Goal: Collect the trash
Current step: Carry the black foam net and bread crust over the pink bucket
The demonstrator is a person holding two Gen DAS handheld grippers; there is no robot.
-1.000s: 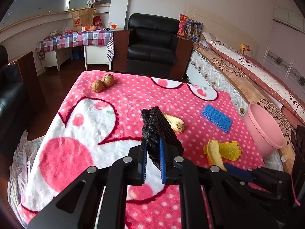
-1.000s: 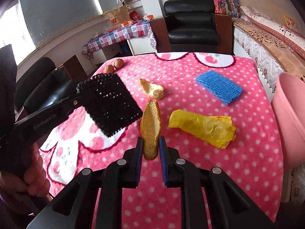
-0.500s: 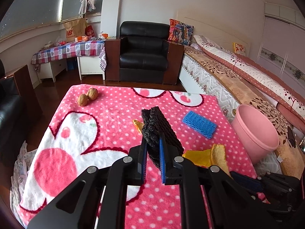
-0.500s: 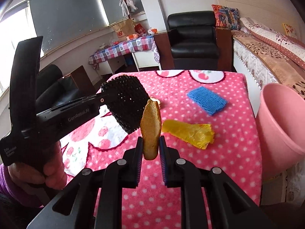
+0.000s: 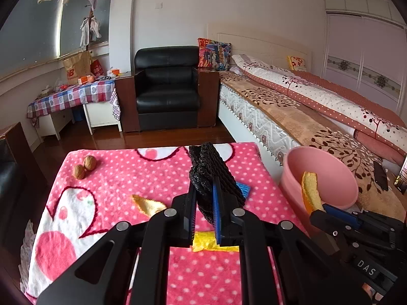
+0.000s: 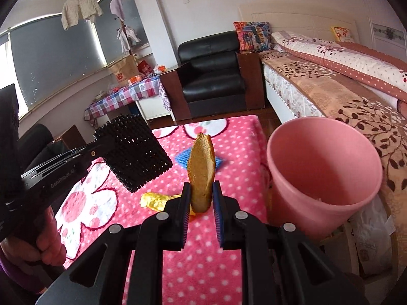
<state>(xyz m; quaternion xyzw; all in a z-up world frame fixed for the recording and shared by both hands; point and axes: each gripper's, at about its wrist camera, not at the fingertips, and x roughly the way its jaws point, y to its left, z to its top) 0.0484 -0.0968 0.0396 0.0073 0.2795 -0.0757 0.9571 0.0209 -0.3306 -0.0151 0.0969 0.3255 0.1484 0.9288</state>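
In the left wrist view, the left gripper [image 5: 205, 211] is clamping a folded black foam net [image 5: 211, 170] at frame centre, above the pink dotted surface [image 5: 122, 178]. At right, the pink bin [image 5: 323, 175] is standing beside the bed, with the right gripper's peel showing against its mouth. A yellow wrapper [image 5: 216, 242], an orange peel scrap [image 5: 148, 204], two walnuts [image 5: 84, 166] and a blue foam piece [image 5: 243, 189] are lying on the surface.

In the right wrist view, the right gripper [image 6: 201, 204] is pinching an upright orange peel [image 6: 201, 170], left of the bin's rim. The carry-to-bin step is underway; next, each load needs positioning over the opening before releasing.
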